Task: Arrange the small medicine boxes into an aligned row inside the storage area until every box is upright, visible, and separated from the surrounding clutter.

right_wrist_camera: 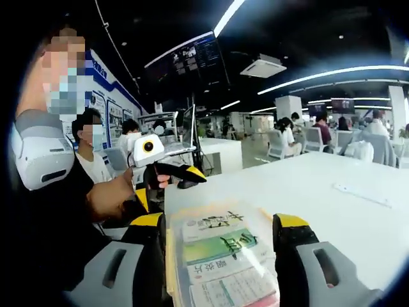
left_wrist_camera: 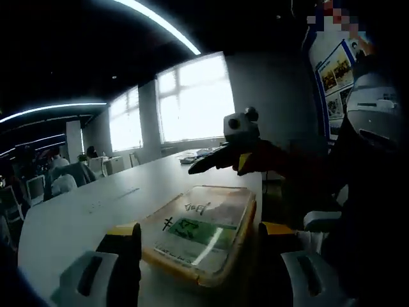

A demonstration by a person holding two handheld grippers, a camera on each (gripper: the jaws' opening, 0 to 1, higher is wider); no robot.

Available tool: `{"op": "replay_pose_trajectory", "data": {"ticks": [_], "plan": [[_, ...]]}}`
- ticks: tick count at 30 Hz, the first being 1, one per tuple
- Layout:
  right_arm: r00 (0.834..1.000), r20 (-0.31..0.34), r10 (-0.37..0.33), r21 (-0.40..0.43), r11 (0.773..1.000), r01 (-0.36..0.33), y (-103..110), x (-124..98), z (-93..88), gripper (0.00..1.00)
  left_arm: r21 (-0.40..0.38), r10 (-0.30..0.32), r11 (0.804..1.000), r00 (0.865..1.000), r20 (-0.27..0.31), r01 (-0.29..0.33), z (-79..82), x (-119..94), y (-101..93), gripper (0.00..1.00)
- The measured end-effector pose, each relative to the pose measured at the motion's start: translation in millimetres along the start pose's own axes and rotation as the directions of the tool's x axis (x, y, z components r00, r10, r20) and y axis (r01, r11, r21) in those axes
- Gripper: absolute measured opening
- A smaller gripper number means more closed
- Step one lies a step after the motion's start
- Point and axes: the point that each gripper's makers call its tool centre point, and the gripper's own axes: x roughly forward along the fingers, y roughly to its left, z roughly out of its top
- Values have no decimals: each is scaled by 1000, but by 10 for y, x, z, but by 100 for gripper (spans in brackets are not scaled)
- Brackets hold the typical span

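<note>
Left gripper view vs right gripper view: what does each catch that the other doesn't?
Left gripper view only: bright windows behind the table, and wall posters at right.
Right gripper view only: a ceiling air-conditioning unit and a dark overhead screen.
Both: the white table with the clear storage box of medicine boxes between open jaws.

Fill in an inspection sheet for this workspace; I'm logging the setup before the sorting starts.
Surface: white table, mostly bare.
Job's things: clear storage box with orange rim, lid on; medicine boxes lying flat inside, not upright.
Clutter: nothing seen on the table near the box.
Grippers: left gripper and right gripper both open, straddling the box.
Cables: nothing seen.
Surroundings: bright windows, wall posters, seated people at other tables.
</note>
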Motion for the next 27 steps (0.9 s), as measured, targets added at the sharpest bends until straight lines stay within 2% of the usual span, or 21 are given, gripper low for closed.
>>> {"op": "replay_pose_trajectory", "data": {"ticks": [3,4,6,11,15,17,19,20,22,24,27], "plan": [[1000,18,-11,13,1000,10,29,-82,8,69,-4,7,1000,1000,-12,-7,-28,18,21,75],[999,21,-33,12,999,33,24,-119,4,69,1,12,1000,1000,-23,-12,-38,24,17,76],[998,20,-66,10,998,66,23,-191,-21,71,53,63,997,997,-39,-61,-42,13,70,76],[992,18,-127,27,992,127,26,-354,-132,69,22,48,999,998,-34,-48,-62,12,22,79],[984,12,-178,21,984,178,32,-462,-234,71,37,78,996,994,-82,-76,-222,-22,62,79],[980,27,-195,47,980,193,24,-499,-280,73,31,82,996,993,-84,-80,-263,-43,68,79],[974,53,-221,83,973,216,1,-541,-319,75,5,81,997,995,-57,-81,-247,-57,69,80],[964,68,-256,93,964,250,-45,-577,-327,76,1,80,997,995,-57,-80,-259,-63,73,80],[932,118,-343,87,938,335,-159,-693,-293,79,5,93,996,992,-84,-93,-318,-76,99,81],[937,136,-323,83,946,314,-93,-753,-285,79,19,98,995,991,-95,-96,-345,-84,104,84],[937,154,-314,85,949,305,-37,-791,-287,81,26,91,996,993,-76,-89,-313,-104,79,84]]}}
